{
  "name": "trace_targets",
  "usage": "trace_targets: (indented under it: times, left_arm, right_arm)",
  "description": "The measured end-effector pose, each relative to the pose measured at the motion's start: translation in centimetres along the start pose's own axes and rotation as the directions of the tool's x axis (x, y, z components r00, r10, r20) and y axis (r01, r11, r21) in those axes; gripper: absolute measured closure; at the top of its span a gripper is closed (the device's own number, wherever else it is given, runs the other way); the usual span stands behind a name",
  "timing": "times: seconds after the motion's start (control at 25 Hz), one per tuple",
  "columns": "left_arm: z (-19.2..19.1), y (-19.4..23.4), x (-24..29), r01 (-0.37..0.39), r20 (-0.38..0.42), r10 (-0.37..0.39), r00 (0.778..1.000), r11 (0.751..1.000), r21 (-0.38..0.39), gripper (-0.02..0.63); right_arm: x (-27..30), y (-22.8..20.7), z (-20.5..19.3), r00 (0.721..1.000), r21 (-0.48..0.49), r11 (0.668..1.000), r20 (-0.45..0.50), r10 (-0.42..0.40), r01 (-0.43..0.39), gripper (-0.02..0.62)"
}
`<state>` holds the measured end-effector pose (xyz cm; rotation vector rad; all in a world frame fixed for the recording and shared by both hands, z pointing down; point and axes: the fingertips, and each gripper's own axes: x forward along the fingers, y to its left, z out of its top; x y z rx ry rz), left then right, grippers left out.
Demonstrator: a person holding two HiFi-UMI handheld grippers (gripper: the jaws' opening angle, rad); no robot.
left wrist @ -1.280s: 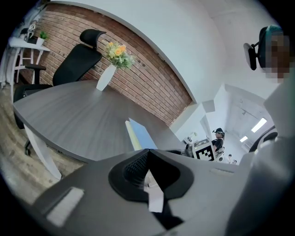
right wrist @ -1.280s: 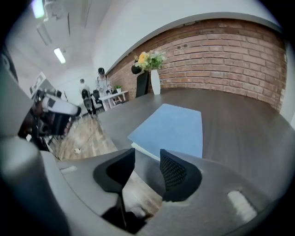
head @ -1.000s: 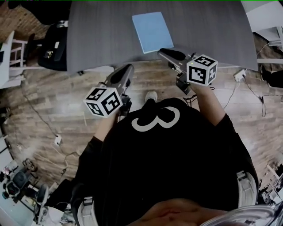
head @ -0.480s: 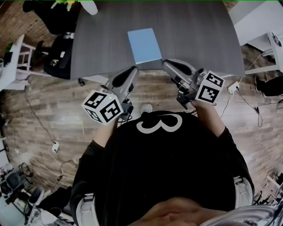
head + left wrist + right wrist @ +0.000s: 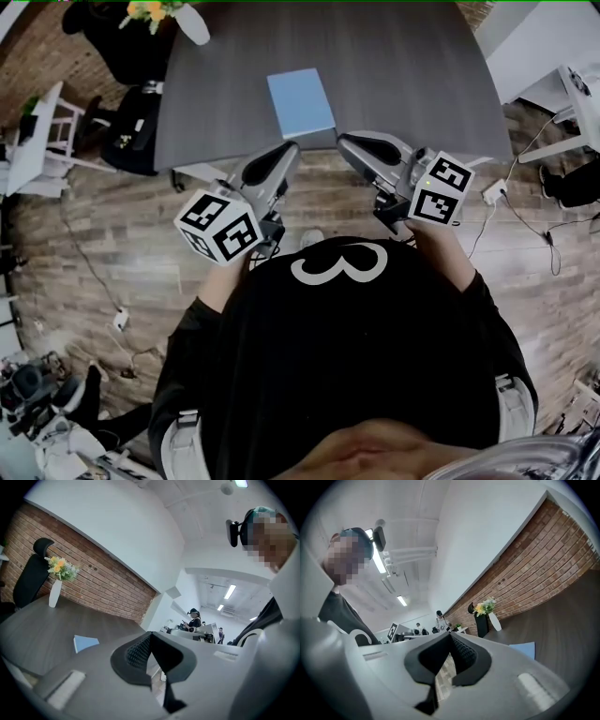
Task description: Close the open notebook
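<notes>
Notebook (image 5: 301, 103) lies flat, looks shut, near table's (image 5: 412, 75) front edge, so task seems done; left gripper (image 5: 284, 152) & right gripper (image 5: 349, 142) hover nearby, jaws pressed together, empty; next: just back off.

The head view is dim and grey, bent at its edges. Ceiling lamps (image 5: 229, 591) shine beyond the surface (image 5: 37, 630); the close left tongs (image 5: 150, 633) look soft.
</notes>
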<state>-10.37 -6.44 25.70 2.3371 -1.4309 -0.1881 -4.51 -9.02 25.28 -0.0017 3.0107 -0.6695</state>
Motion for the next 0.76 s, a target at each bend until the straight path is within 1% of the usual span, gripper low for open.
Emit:
trace_targets:
  times: [0.28, 0.52, 0.76]
  left_arm:
    - [-0.38, -0.31, 0.29, 0.020, -0.026, -0.020, 0.999, 1.000, -0.007, 0.594]
    - [-0.33, -0.74, 0.55, 0.039, -0.038, -0.039, 0.999, 0.999, -0.002, 0.594]
    - [-0.26, 0.17, 0.63, 0.057, -0.037, -0.056, 0.998, 0.998, 0.011, 0.594]
  right_arm:
    - [-0.27, -0.47, -0.20, 1.000, 0.014, 1.000, 0.003, -0.028, 0.028, 0.595]
    - [-0.09, -0.16, 0.09, 1.000, 0.007, 1.000, 0.008, -0.025, 0.025, 0.594]
    - [0.61, -0.42, -0.18, 0.999, -0.009, 0.999, -0.015, -0.043, 0.043, 0.595]
